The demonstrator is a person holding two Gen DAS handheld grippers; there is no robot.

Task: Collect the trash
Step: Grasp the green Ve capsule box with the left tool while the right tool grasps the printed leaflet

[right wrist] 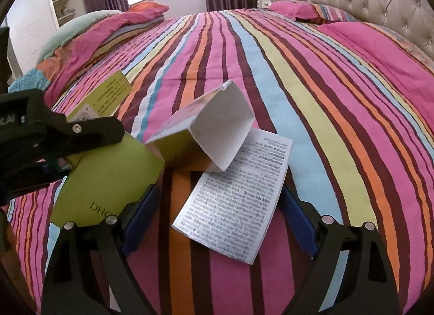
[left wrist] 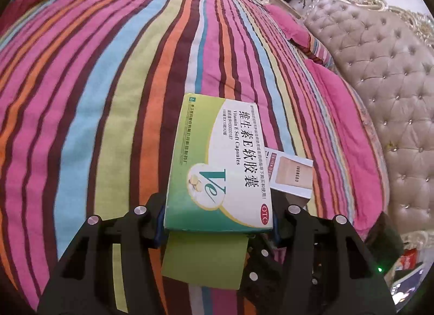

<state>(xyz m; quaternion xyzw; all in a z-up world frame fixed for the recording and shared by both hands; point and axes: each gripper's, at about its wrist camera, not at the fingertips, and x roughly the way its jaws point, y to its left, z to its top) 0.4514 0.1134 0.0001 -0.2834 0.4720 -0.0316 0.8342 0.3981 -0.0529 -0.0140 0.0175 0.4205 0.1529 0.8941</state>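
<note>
My left gripper (left wrist: 218,222) is shut on a green-and-white vitamin E capsule box (left wrist: 217,163), its pads pressing the box's two long sides near the close end. A plain green DHC card (left wrist: 203,258) shows just below that box; I cannot tell whether it is gripped too. In the right wrist view the left gripper (right wrist: 73,138) comes in from the left with the box (right wrist: 111,92) and the green DHC card (right wrist: 108,179). My right gripper (right wrist: 219,220) is open and low over a printed leaflet (right wrist: 233,195) that lies between its blue pads (right wrist: 141,214). An open-ended white carton (right wrist: 211,130) rests just beyond the leaflet.
Everything lies on a bed with a striped quilt (right wrist: 312,98). A white packet with a beige panel (left wrist: 291,176) sits right of the held box. Pink pillows (right wrist: 295,8) and a tufted headboard (left wrist: 385,70) are at the right, folded bedding (right wrist: 108,30) at the far left.
</note>
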